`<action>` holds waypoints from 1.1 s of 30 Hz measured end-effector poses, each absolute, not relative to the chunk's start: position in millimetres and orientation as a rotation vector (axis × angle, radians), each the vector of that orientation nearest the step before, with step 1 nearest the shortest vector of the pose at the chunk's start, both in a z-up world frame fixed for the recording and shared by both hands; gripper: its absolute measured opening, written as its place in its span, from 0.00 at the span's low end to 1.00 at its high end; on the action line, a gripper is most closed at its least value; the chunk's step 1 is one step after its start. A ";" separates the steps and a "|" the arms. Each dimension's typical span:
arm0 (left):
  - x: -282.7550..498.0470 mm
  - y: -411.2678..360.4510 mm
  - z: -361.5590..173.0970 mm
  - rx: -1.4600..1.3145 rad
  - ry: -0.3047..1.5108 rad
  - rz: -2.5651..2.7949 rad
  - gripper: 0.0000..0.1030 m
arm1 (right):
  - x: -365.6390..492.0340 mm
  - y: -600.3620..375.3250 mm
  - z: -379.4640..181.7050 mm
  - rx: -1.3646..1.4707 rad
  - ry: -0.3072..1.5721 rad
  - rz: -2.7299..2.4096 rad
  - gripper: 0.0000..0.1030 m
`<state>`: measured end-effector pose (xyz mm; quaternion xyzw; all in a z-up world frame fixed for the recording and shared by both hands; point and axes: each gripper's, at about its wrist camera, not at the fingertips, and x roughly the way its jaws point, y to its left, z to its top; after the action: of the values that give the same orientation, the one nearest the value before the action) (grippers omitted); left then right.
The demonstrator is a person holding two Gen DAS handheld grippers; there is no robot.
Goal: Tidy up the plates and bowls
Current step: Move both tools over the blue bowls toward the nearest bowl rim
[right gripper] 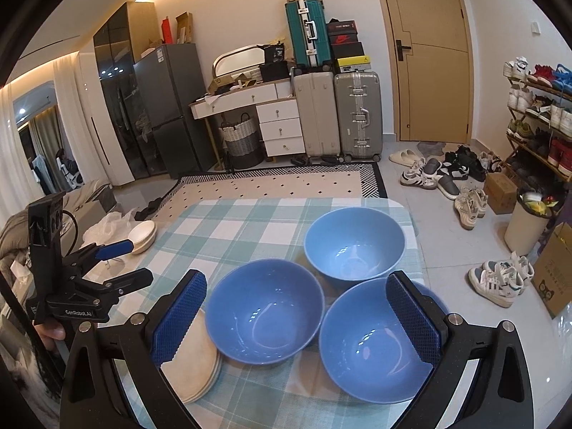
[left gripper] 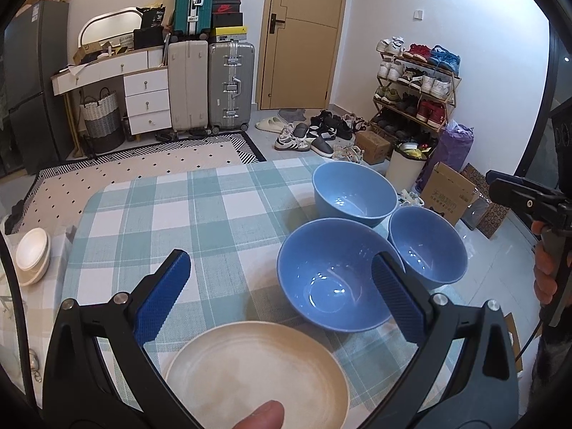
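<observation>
Three blue bowls sit close together on the checked tablecloth (right gripper: 250,221): a near left bowl (right gripper: 265,312), a near right bowl (right gripper: 375,343) and a far bowl (right gripper: 354,243). They also show in the left wrist view as a near bowl (left gripper: 332,273), a right bowl (left gripper: 427,246) and a far bowl (left gripper: 354,189). A stack of cream plates (left gripper: 255,371) lies at the near left, also in the right wrist view (right gripper: 195,361). My left gripper (left gripper: 280,282) is open above the plates. My right gripper (right gripper: 296,307) is open above the near bowls.
White bowls (right gripper: 143,236) stand stacked beside the table's left edge, also seen in the left wrist view (left gripper: 32,254). The table's far edge drops to a floor with a patterned rug (right gripper: 279,182), shoes (right gripper: 497,279) and cardboard boxes (left gripper: 450,193).
</observation>
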<state>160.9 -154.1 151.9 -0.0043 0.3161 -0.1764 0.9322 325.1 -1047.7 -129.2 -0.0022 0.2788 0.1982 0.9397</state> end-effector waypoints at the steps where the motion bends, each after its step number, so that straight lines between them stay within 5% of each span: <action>1: 165.1 -156.4 152.9 -0.011 0.647 -0.361 0.98 | 327.7 -1051.5 -128.0 0.002 0.569 0.402 0.99; 33: 283.6 -240.3 134.6 0.045 0.707 -0.389 0.98 | 406.9 -1116.9 -137.7 0.052 0.627 0.267 0.99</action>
<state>283.6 -240.3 134.6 0.0218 0.3438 -0.1891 0.9196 406.9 -1116.9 -137.7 0.0254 0.3073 0.1311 0.9422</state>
